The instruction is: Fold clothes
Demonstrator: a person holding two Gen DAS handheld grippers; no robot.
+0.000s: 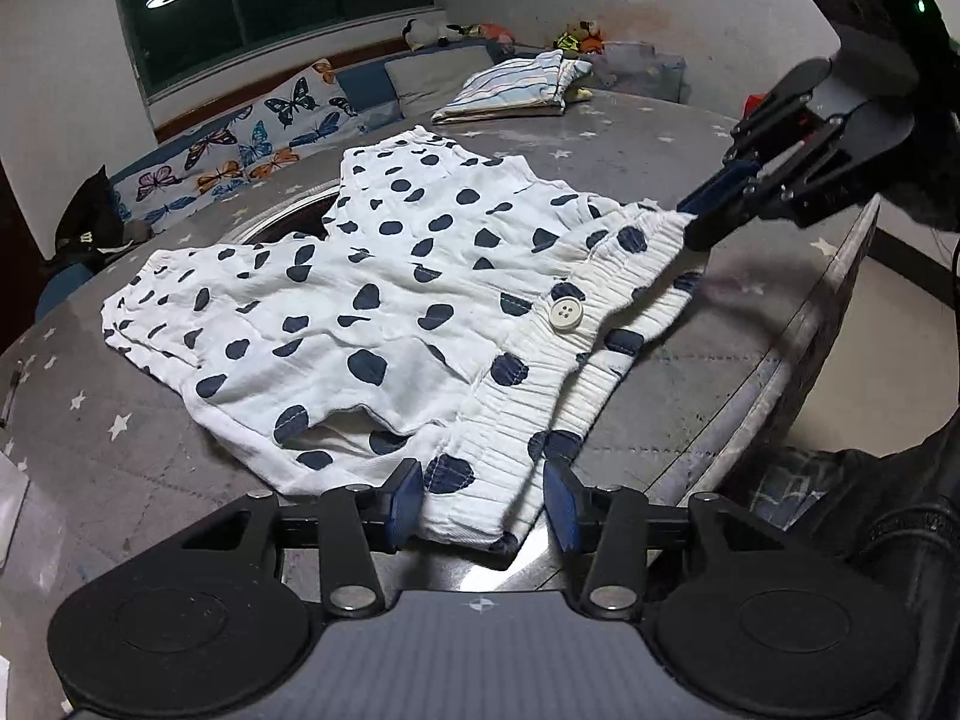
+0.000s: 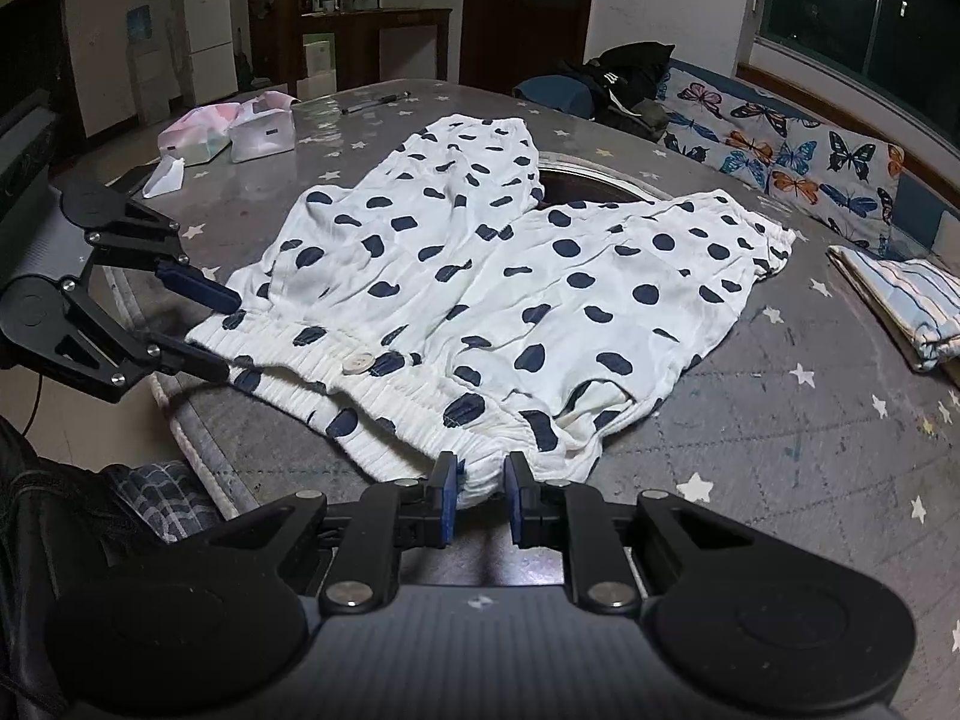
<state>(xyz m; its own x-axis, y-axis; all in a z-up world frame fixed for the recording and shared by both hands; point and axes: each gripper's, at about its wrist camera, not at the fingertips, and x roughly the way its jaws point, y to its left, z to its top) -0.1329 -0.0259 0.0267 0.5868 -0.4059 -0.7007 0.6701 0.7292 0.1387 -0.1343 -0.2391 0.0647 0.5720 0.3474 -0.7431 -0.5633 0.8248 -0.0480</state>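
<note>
White dotted shorts (image 1: 384, 300) are spread flat on the grey starred table (image 2: 810, 450); the waistband's near corner is straddled by the left gripper (image 1: 480, 498), jaws spread; its far corner is pinched by the right gripper (image 2: 480, 495); bare tabletop is seen around the legs.

The striped folded cloth (image 2: 912, 306) runs off the right edge; the shorts (image 2: 480, 300) cover the table's recess.

shorts (image 1: 384, 300) | white w/ navy dots, ribbed waistband, 1 button | flat, legs splayed | on star-print tbl
</note>
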